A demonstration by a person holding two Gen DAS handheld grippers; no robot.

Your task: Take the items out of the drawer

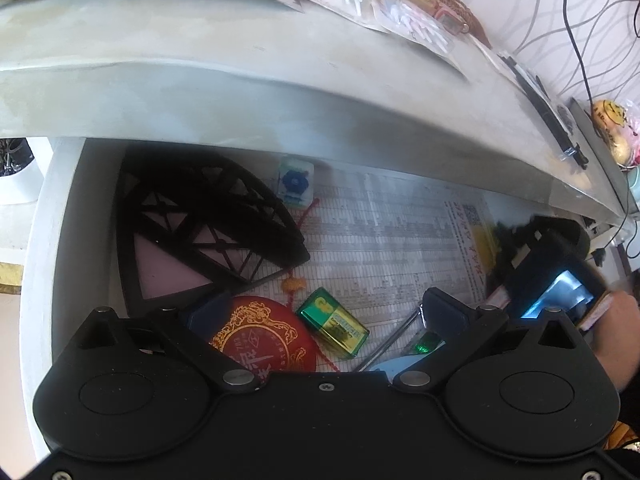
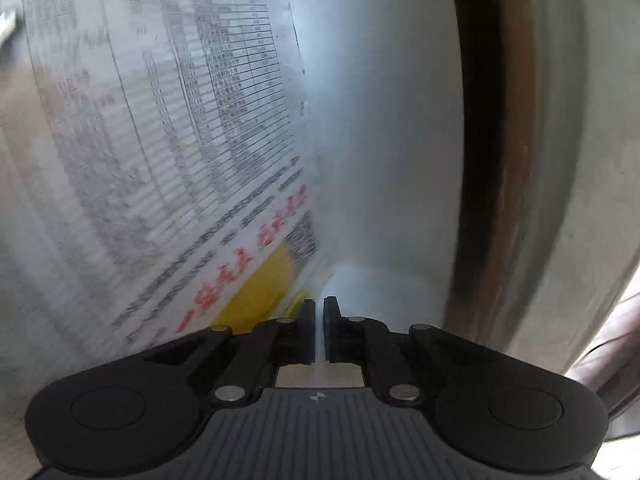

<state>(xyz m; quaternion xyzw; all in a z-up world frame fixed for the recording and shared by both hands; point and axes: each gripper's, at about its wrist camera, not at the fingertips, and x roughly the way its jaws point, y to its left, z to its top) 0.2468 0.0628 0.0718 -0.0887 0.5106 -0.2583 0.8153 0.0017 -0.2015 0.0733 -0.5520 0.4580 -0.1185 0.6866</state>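
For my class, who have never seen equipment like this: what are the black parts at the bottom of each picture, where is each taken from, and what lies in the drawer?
Each black part is a hand-held two-finger gripper with a camera behind its fingers. The left camera looks into an open drawer lined with a printed sheet. On it lie a black fan-shaped frame, a red round tin, a green battery and a small tile with a blue flower. The right gripper, in its own blurred view, is shut on nothing. The left gripper's fingertips are out of view.
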